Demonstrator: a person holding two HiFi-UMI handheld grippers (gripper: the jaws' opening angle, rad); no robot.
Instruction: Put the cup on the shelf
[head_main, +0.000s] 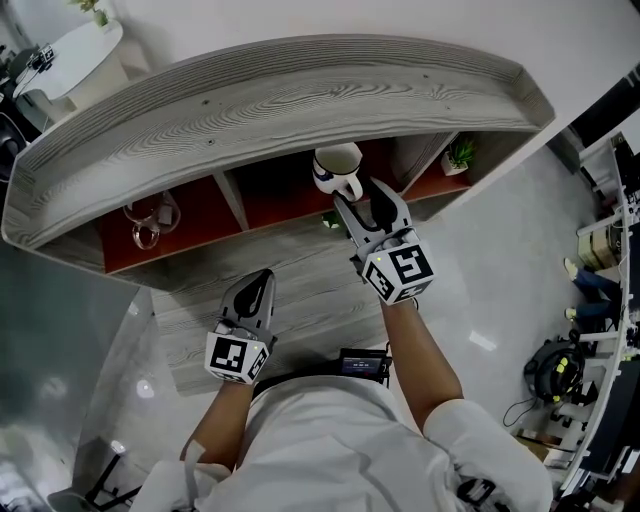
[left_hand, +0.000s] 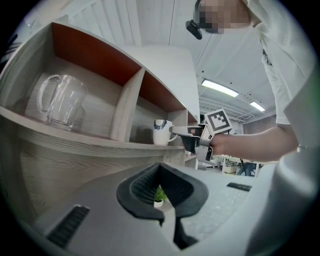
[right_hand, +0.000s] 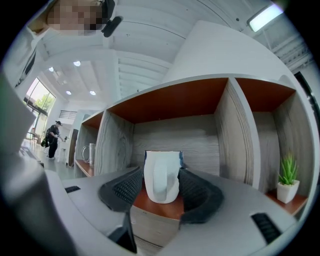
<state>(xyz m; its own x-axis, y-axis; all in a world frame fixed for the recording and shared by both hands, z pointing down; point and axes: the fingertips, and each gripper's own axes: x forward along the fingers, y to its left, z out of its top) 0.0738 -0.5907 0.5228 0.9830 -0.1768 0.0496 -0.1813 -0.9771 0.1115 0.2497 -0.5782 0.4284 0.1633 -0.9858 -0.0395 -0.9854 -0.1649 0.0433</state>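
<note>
A white cup with blue markings (head_main: 338, 170) stands upright near the front edge of the shelf's middle compartment (right_hand: 150, 206). The handle of the cup (right_hand: 161, 175) faces me in the right gripper view. My right gripper (head_main: 352, 192) is open, one jaw on each side of the cup, with a thin gap at the left pad. The left gripper view shows the cup (left_hand: 160, 131) on the shelf board with the right gripper (left_hand: 180, 132) level behind it. My left gripper (head_main: 258, 285) hangs lower, in front of the shelf, shut and holding nothing.
The grey wood shelf unit (head_main: 270, 100) has red-backed compartments. A clear glass mug (head_main: 150, 220) sits in the left one. A small potted plant (head_main: 458, 155) stands in the right one. Desks with gear (head_main: 600, 300) line the right side. A person (right_hand: 52, 137) stands far off.
</note>
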